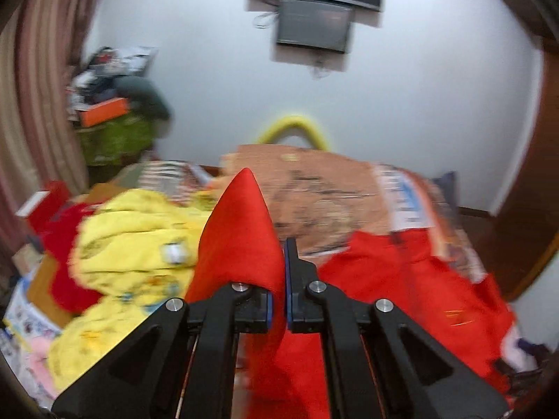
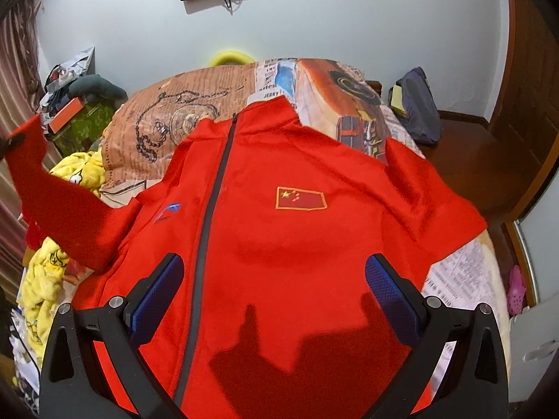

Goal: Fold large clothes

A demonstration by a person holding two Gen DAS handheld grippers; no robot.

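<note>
Left tool (image 1: 279,272), right tool (image 2: 274,291): black angular linkage arms, silver screws, blue textured pads.

The jacket (image 2: 279,230) is bright red with a grey zipper (image 2: 213,188) and a yellow-starred flag patch (image 2: 301,198). The bedspread (image 2: 195,104) carries tan newspaper print; the crumpled blanket (image 1: 139,230) is yellow.

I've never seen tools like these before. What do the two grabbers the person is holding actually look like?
Both look alike. The left gripper and right gripper are matte black plastic, built from angular, triangular link arms joined by round silver pins. The jaws are flat black bars lined with blue textured pads. No cables or markings are visible, and no sleeve or hand shows in either view.
</note>
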